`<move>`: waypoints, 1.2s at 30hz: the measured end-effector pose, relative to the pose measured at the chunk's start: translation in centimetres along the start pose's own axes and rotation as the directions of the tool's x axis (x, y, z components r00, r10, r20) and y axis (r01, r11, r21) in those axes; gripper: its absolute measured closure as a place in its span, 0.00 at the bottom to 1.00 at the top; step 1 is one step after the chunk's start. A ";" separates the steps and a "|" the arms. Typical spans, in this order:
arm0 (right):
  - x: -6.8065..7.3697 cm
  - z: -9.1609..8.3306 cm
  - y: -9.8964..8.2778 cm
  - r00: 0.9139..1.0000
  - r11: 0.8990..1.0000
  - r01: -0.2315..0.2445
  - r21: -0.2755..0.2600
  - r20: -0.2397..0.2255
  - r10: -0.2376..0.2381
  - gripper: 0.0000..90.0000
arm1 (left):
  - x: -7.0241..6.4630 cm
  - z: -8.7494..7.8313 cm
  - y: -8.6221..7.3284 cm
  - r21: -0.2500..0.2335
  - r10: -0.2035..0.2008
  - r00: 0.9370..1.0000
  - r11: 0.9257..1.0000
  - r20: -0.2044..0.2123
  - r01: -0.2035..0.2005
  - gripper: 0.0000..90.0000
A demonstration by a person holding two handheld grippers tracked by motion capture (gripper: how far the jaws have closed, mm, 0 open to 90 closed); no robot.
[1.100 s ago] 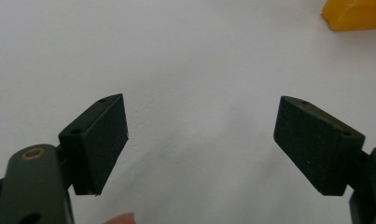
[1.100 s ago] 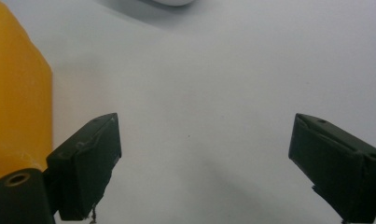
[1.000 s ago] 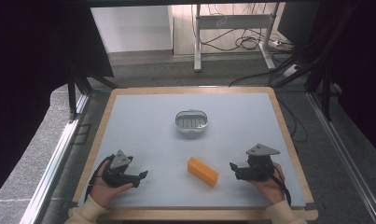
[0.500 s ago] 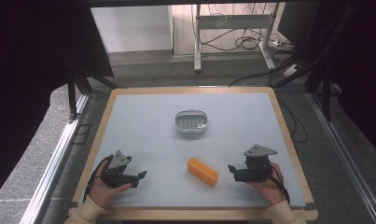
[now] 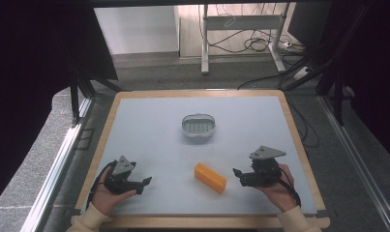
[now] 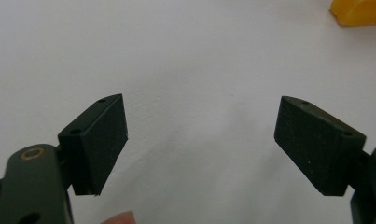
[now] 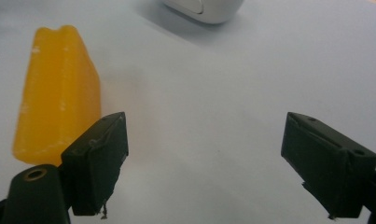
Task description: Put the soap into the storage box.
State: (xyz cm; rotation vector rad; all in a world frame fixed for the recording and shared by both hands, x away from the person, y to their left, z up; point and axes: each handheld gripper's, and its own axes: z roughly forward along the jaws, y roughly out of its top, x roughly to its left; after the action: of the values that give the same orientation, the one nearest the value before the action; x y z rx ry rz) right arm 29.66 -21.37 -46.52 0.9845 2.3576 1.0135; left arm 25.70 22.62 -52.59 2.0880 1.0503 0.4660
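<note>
Right gripper (image 5: pixel 237 175): lifted slightly off table (image 5: pixel 149 130) since a second ago, fingers just narrowed, still open, nothing between. Yellow bar (image 5: pixel 210 177) at its 9 o'clock, ungrasped. Left gripper (image 5: pixel 145 181): fingers open, empty. Approach pending; dish (image 5: pixel 199 125) at 12 o'clock.

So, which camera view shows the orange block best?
The right gripper view: the orange block is close, showing its grooved top. The high view shows it whole but small, between both grippers. The left gripper view catches just one corner.

Orange block (image 5: pixel 210 177) flat on table, lying diagonal, untouched.
</note>
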 end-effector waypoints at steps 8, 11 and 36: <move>0.5 -0.8 1.8 1.000 1.000 0.023 0.012 -0.014 -0.023 0.21 | -0.1 -0.2 0.0 -0.004 0.004 1.000 1.000 0.001 -0.004 0.19; 0.6 -1.1 2.5 0.999 1.000 0.031 0.006 -0.025 -0.031 0.24 | -0.1 -0.2 0.0 -0.002 0.006 1.000 1.000 0.001 -0.006 0.19; 3.1 0.1 6.4 0.988 0.991 0.121 0.066 -0.105 -0.113 0.26 | -0.3 -0.1 0.1 -0.003 0.000 1.000 1.000 -0.006 0.000 0.19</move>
State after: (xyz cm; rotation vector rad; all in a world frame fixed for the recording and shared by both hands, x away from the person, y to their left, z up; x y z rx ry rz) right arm 30.45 -15.91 -42.08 0.8267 2.5178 0.9604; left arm 25.51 22.35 -52.48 2.0856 1.0521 0.4739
